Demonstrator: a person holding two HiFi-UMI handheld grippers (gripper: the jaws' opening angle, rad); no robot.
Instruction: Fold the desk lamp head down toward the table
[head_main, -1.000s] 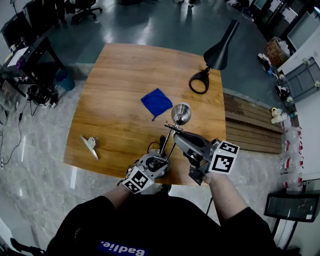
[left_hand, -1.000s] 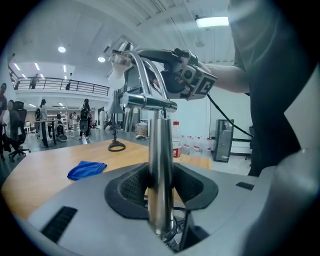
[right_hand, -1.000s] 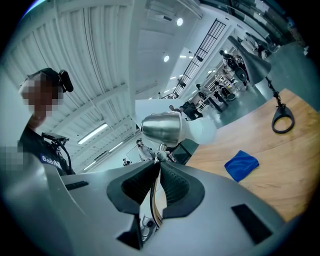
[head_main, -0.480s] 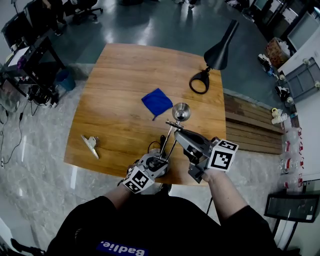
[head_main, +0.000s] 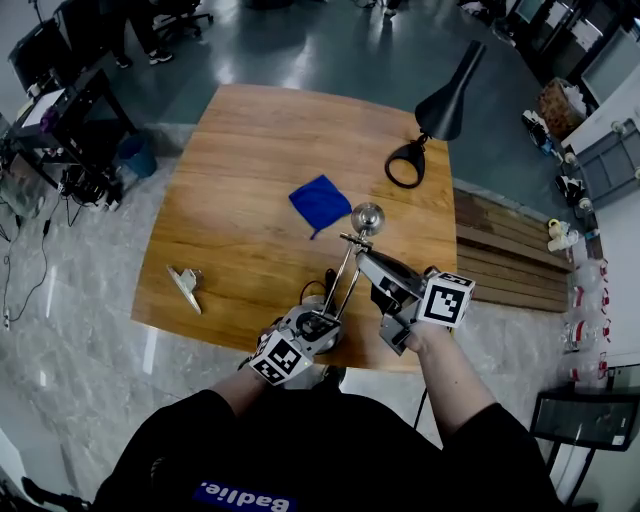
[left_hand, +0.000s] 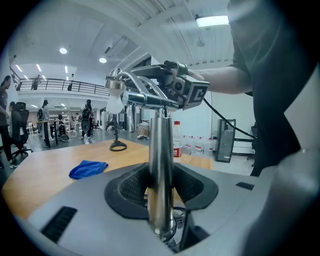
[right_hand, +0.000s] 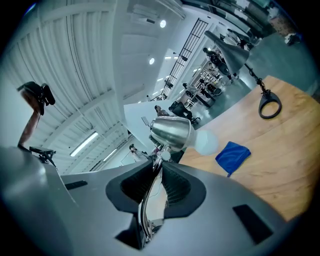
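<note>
A chrome desk lamp stands at the table's near edge, its head (head_main: 368, 217) over the wood. My left gripper (head_main: 318, 322) is shut on the lamp's upright post (left_hand: 160, 165), low near the base. The right gripper (head_main: 362, 256) holds the thin upper arm (right_hand: 150, 200) just behind the shade (right_hand: 171, 131) and its white bulb (right_hand: 205, 141). Its jaws are opening, but the pads still touch the arm. In the left gripper view, the right gripper (left_hand: 182, 90) sits at the top of the post, beside the lamp head (left_hand: 116, 97).
A blue cloth (head_main: 320, 203) lies mid-table. A black lamp (head_main: 440, 105) with a ring base (head_main: 405, 163) stands at the far right corner. A metal clip (head_main: 185, 287) lies near the left front edge of the wooden table (head_main: 250, 150). Several bottles (left_hand: 177, 140) stand beyond the table.
The right gripper has sunk a little with the lamp arm, and the lamp head has come lower toward the table. The left gripper has stayed on the post.
</note>
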